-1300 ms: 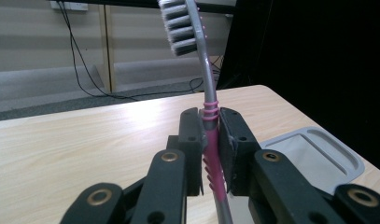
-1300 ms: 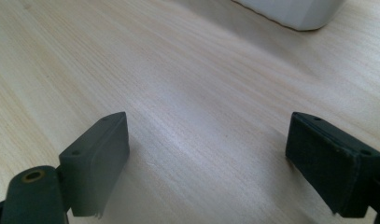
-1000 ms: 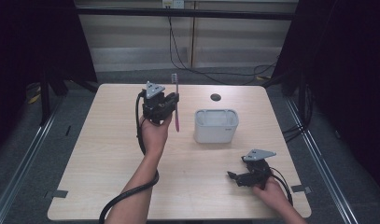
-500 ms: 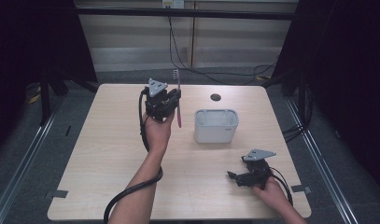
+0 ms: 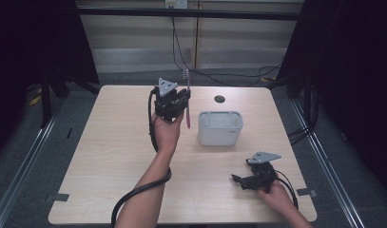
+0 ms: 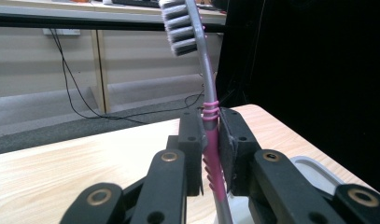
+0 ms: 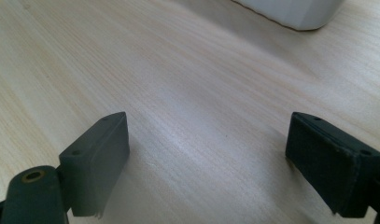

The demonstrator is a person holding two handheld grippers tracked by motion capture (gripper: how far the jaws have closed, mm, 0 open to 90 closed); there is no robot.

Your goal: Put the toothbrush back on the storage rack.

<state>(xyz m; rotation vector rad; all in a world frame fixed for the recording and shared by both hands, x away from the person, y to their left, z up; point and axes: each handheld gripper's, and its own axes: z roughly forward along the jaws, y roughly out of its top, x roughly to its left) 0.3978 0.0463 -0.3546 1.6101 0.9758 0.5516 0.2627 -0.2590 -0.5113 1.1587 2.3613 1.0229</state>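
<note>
Near the worktop's (image 5: 105,156) front right corner, my right hand (image 5: 276,194) rests low with the right gripper (image 5: 239,180) released, its jaws spread wide just above bare wood and aimed toward the left edge. My left forearm (image 5: 150,190) reaches in from the front edge toward the middle, wrist raised, lifting the left gripper (image 5: 180,100) above the worktop. That gripper is clenched on a pink and grey toothbrush (image 5: 186,97), pinching the pink handle partway along. The toothbrush stands nearly upright, its long axis vertical, bristle head at the top and the handle's lower end hanging below the jaws. Just right of it, toward the centre, sits a white rectangular holder (image 5: 220,128), open at the top. Beyond the holder, near the far edge, is a small dark round spot (image 5: 219,99).
</note>
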